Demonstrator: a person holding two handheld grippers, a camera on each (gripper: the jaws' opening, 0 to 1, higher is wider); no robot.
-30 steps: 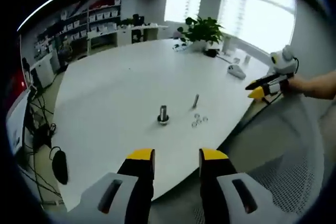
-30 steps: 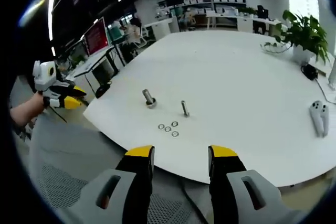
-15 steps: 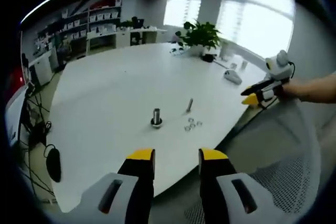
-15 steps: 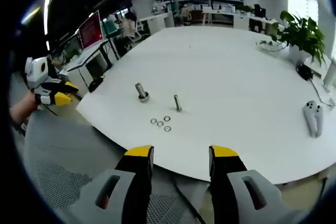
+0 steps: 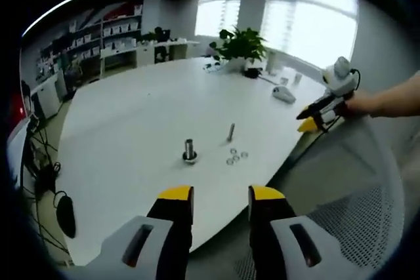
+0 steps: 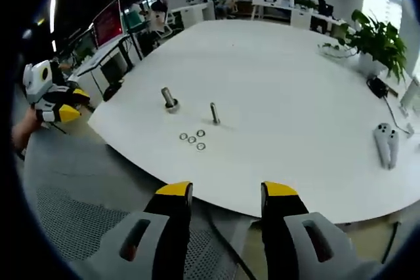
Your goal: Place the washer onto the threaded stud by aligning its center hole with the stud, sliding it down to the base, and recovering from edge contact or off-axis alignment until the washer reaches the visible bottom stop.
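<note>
On the white surface (image 6: 295, 96) four washers (image 6: 191, 139) lie beside the threaded stud (image 6: 214, 113), looking smaller than before: both cameras backed away. Left tool (image 5: 221, 193) and right tool (image 6: 223, 190) are apart, holding nothing.

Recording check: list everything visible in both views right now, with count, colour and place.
Table: one, white, large.
Washers: four, silvery, loose cluster near the table's front edge.
Thin stud: one, grey, upright behind the washers.
Thick stud: one, grey, upright on a round base, beside the thin one.
Controllers: a white pair, lying at the table's far right.
Potted plant: one, green, far table edge.
Mesh chair: one, grey, below the table edge.
Shelves: white, by the back wall.
Left tongs: yellow-tipped, open, empty, off the table.
Right tongs: yellow-tipped, open, empty.
</note>
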